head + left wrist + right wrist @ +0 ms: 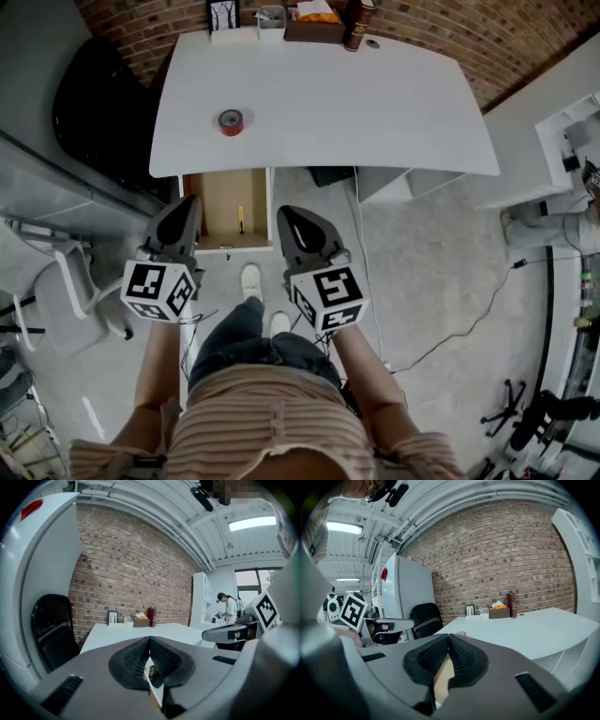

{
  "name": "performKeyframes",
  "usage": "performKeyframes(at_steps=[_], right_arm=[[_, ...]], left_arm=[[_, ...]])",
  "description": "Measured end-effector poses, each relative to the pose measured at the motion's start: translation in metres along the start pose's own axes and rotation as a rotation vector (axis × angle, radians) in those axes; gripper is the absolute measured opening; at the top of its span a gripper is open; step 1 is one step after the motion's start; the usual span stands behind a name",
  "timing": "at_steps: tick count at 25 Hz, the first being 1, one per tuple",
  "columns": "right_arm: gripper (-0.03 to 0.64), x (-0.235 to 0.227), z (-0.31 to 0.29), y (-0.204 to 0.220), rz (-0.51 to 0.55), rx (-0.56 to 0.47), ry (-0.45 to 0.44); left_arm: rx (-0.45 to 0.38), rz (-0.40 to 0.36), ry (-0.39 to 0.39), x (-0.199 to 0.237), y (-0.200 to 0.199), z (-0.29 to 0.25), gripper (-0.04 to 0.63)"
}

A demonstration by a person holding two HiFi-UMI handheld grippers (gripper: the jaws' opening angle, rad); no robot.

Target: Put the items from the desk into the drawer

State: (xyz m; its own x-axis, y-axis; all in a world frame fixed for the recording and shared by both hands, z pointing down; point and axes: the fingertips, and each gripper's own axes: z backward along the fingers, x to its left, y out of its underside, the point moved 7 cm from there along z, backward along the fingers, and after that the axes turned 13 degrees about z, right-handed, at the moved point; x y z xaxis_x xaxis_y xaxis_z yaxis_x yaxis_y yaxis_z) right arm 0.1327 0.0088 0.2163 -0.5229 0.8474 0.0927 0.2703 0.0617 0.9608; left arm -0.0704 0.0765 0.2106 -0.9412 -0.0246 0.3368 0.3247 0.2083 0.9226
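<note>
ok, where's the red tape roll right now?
Head view: the red tape roll lies alone on the left part of the white desk, just past the open drawer.

Red tape point(231, 122) on desk point(375, 112), drawer point(214, 202) open

the desk point(375, 112) stands against the brick wall point(450, 28). along its back edge, left to right, a picture frame point(223, 16), a small holder point(271, 21), a box point(315, 28) and a canister point(356, 28) stand close together. a roll of tape point(231, 121) lies alone on the left part of the top, well apart from them. under the desk's left front the drawer point(211, 202) stands open, with a pen point(241, 219) inside near its right wall. a chair point(94, 103) sits left of the desk. in the head view the left gripper point(186, 208) is at the drawer's left front corner, the right gripper point(289, 216) just beside its right front corner.
</note>
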Motion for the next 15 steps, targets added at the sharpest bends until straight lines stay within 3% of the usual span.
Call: performKeyframes(at_steps=[15], right_arm=[[0.017,-0.017,-0.097,-0.012,-0.01,0.085,0.071]], left_arm=[[0.148,-0.023,0.073,0.076,-0.02,-0.1,0.012]])
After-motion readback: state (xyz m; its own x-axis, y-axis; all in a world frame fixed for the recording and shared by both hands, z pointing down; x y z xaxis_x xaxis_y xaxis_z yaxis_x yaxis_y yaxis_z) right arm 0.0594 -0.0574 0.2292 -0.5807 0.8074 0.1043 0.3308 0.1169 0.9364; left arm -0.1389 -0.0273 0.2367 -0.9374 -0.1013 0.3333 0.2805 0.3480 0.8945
